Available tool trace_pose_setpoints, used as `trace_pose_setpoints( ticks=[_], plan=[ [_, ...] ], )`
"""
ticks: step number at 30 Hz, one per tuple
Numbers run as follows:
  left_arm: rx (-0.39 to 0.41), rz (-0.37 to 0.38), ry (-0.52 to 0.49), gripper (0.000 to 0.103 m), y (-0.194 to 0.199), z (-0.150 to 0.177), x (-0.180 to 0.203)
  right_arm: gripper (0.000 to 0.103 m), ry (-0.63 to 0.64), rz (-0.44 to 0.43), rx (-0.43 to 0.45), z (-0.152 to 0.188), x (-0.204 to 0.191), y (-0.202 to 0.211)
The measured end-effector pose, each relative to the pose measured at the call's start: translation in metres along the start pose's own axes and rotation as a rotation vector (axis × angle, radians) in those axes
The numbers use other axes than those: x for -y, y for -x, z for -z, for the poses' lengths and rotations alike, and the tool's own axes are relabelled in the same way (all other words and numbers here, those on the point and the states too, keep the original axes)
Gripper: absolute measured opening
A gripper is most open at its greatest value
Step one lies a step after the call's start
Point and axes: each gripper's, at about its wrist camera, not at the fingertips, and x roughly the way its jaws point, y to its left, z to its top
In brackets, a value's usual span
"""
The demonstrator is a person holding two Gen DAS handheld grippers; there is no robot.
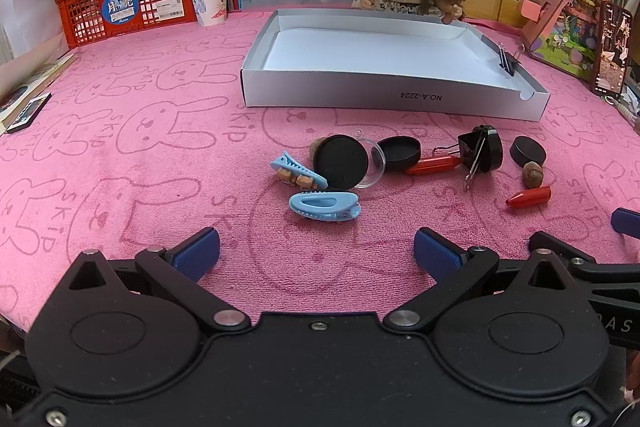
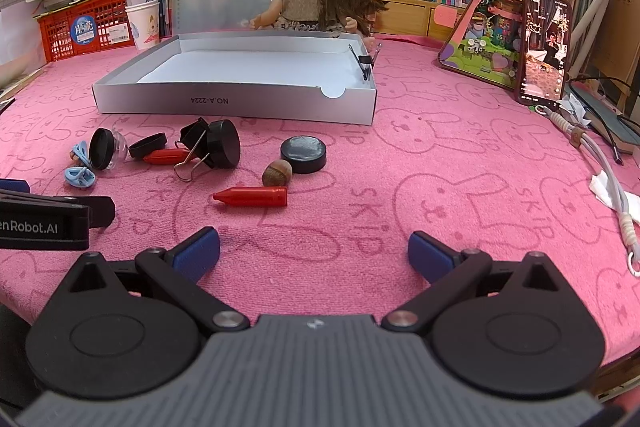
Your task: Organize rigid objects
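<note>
A: Where do the loose pieces lie?

B: All on the pink counter (image 2: 440,163), in front of the grey box (image 1: 394,98). Its near wall stands clear of them. One binder clip (image 1: 507,61) grips the box's right wall.

A: And the tongs?

B: Left tongs (image 1: 316,253) spread wide, holding nothing, just short of the blue hair clip (image 1: 324,205). Right tongs (image 2: 314,253) also spread, empty, near the red crayon (image 2: 252,195); an acorn (image 2: 277,173) and a black cap (image 2: 303,154) sit between the crayon and the box.

A: Free room?

B: Bare towel right of the box.
</note>
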Motion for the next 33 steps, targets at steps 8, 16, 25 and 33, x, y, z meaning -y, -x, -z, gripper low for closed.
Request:
trace_pose_setpoints(
  ticks=[8,16,25,33],
  plan=[
    [0.000,0.000,0.000,0.103,0.000,-0.001,0.000,0.103,0.000,0.000,-0.001,0.000,0.000,0.000],
    [0.002,0.000,-0.001,0.103,0.000,0.000,0.000,0.103,0.000,0.001,-0.002,0.000,0.000,0.000],
    [0.012,-0.001,0.001,0.103,0.002,0.000,0.003,0.103,0.000,0.000,0.001,0.000,0.000,-0.001],
    [0.058,0.002,0.005,0.103,0.005,0.012,0.002,0.103,-0.002,0.001,0.000,-0.001,-0.001,0.001]
  ],
)
